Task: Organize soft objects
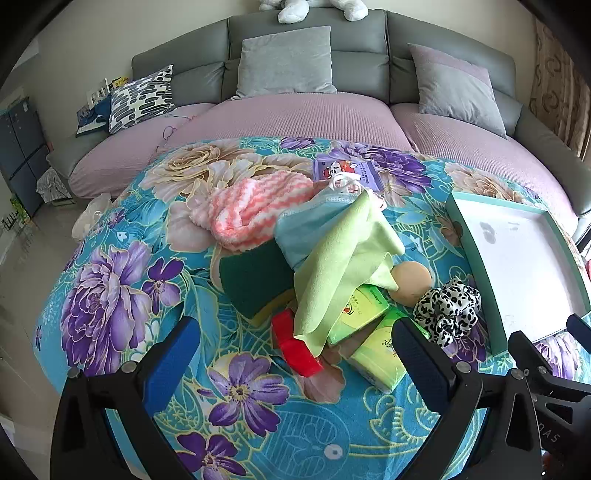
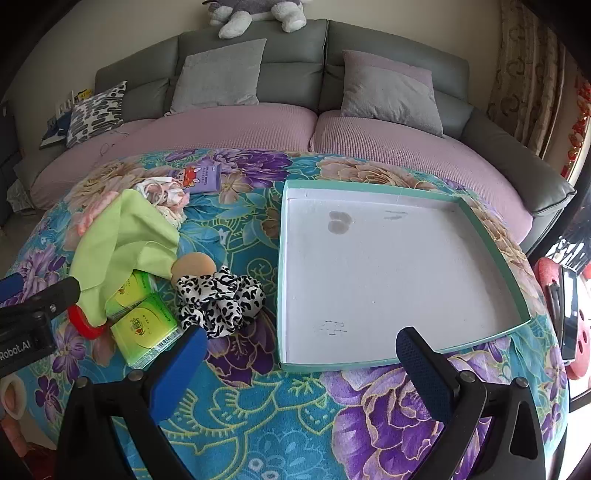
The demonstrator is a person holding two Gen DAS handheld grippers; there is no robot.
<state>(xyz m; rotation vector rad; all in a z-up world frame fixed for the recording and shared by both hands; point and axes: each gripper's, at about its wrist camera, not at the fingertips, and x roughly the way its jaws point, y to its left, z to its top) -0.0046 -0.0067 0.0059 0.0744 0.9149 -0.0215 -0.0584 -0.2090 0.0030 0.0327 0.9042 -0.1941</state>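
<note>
This is a home living room: a long grey sofa (image 2: 295,62) with cushions (image 2: 218,74) fills the far side, a plush toy (image 2: 255,14) lies on its backrest, patterned curtains (image 2: 524,81) hang at the right, and a floral blanket (image 2: 258,406) covers the near surface.

The left hand-held gripper (image 1: 295,354) hangs at six o'clock with its blue-padded jaws spread wide and nothing between them. Beyond it, on the floral blanket (image 1: 110,295), a heap of soft things sits at centre: a lime cloth (image 1: 343,258) draped over a light blue cloth (image 1: 306,229), a pink-and-white knit (image 1: 251,206) at eleven o'clock, and a dark green sponge (image 1: 255,280) just left of the cloths. Under the lime cloth lie a red piece (image 1: 295,343) and two green tissue packs (image 1: 365,332). At three o'clock are a tan round puff (image 1: 412,284), a leopard-print scrunchie (image 1: 448,310) and a teal-rimmed white tray (image 1: 476,251).
</note>
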